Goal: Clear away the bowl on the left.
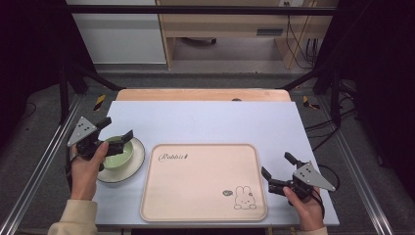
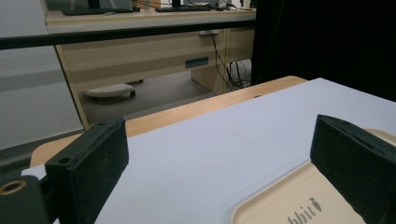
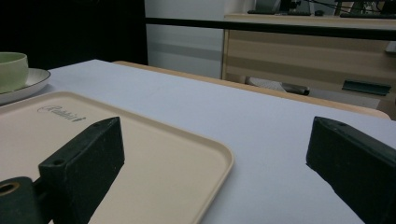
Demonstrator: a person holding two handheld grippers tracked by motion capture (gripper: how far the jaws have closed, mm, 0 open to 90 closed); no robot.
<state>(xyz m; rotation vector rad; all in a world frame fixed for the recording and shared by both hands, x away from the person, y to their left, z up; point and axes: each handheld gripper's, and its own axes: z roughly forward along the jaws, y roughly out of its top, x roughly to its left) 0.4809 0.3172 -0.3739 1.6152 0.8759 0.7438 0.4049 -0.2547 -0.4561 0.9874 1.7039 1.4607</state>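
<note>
A beige tray (image 1: 200, 186) with a rabbit drawing lies in the middle of the white table (image 1: 205, 122). To its left a green bowl (image 1: 119, 152) stands on a white plate (image 1: 138, 157). My left gripper (image 1: 115, 128) hovers open over the bowl's far rim, jaws wide apart with nothing between them. My right gripper (image 1: 277, 164) is open just off the tray's right edge, above the bare table. In the right gripper view the tray (image 3: 154, 154) lies under the left jaw, with the bowl (image 3: 11, 70) and the plate (image 3: 28, 81) far left. The left gripper view shows the tray's corner (image 2: 289, 200).
A wooden desk (image 1: 230, 24) with cables stands beyond the table's far edge. Dark frame bars (image 1: 195, 10) cross overhead and run down both sides. Bare table surface stretches behind the tray.
</note>
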